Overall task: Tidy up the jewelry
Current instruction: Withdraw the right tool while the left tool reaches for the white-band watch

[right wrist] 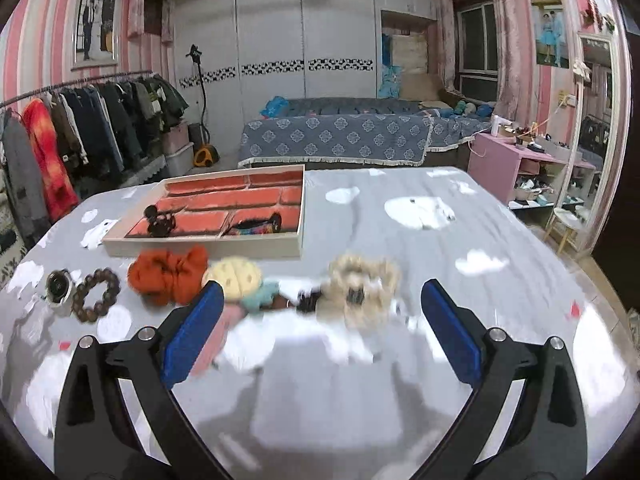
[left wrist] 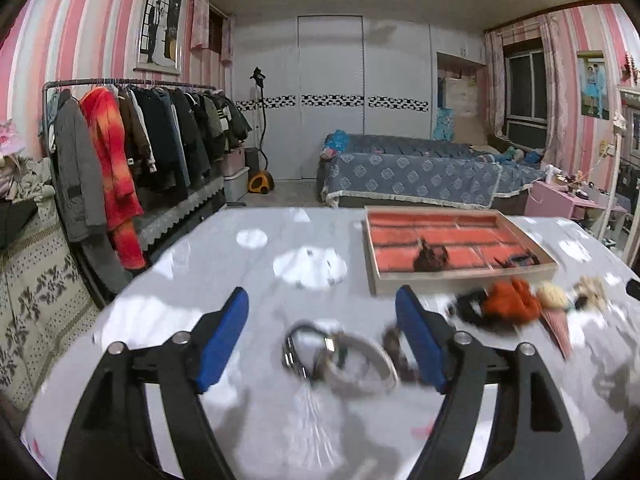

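A wooden tray (left wrist: 376,276) (right wrist: 200,249) with orange compartments stands on the table and holds a dark hair clip (left wrist: 430,258) (right wrist: 160,222) and a multicoloured band (right wrist: 256,227). My left gripper (left wrist: 322,304) is open over a watch (left wrist: 340,356) (right wrist: 58,286); a brown bead bracelet (left wrist: 396,346) (right wrist: 96,294) lies by its right finger. My right gripper (right wrist: 322,300) is open, with a cream fuzzy scrunchie (right wrist: 362,284) between its fingers. An orange scrunchie (right wrist: 170,274) (left wrist: 510,300) and an ice-cream-shaped clip (right wrist: 236,284) (left wrist: 554,312) lie in front of the tray.
The table (left wrist: 280,248) (right wrist: 440,248) has a glossy grey cloth with white cloud shapes. A clothes rack (left wrist: 132,136) stands to the left, a bed (left wrist: 420,176) beyond the table, a pink side table (right wrist: 516,172) to the right.
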`<action>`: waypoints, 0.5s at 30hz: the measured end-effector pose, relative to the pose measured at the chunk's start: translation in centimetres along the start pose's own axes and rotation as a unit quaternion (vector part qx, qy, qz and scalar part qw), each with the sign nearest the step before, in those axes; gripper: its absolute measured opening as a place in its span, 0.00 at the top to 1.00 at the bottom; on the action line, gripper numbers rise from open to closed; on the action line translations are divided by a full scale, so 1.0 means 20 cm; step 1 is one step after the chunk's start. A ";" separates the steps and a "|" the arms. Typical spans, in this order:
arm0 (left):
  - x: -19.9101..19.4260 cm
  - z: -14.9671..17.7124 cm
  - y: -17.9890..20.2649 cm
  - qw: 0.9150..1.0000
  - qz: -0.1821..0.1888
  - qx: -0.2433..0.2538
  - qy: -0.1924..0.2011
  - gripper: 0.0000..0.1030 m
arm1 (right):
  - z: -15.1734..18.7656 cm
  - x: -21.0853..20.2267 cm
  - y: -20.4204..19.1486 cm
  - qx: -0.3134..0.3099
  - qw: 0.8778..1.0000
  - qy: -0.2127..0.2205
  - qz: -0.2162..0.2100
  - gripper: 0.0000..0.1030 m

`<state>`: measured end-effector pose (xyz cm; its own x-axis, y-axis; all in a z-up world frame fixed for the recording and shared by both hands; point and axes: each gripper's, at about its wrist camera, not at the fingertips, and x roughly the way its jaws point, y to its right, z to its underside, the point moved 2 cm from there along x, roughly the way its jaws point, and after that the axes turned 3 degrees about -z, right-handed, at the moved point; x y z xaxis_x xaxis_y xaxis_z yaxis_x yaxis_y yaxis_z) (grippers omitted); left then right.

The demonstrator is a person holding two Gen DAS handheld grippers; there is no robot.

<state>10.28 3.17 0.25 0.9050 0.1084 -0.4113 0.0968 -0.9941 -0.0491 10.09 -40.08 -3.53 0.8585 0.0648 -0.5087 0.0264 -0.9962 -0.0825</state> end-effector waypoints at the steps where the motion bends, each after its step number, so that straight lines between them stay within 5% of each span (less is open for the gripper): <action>1: -0.03 0.03 0.01 1.000 -0.002 0.002 0.003 0.27 | 0.05 -0.02 0.00 0.007 1.000 0.003 -0.010 0.06; 15: 0.03 0.17 0.07 0.999 0.018 0.004 -0.046 0.27 | 0.17 -0.05 -0.11 -0.015 1.000 -0.008 -0.021 0.06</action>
<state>9.52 1.90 -3.13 0.8658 0.0732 -0.4950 0.0618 -0.9973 -0.0394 7.43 -37.78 -5.72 0.8477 0.1074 -0.5195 0.0783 -0.9939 -0.0777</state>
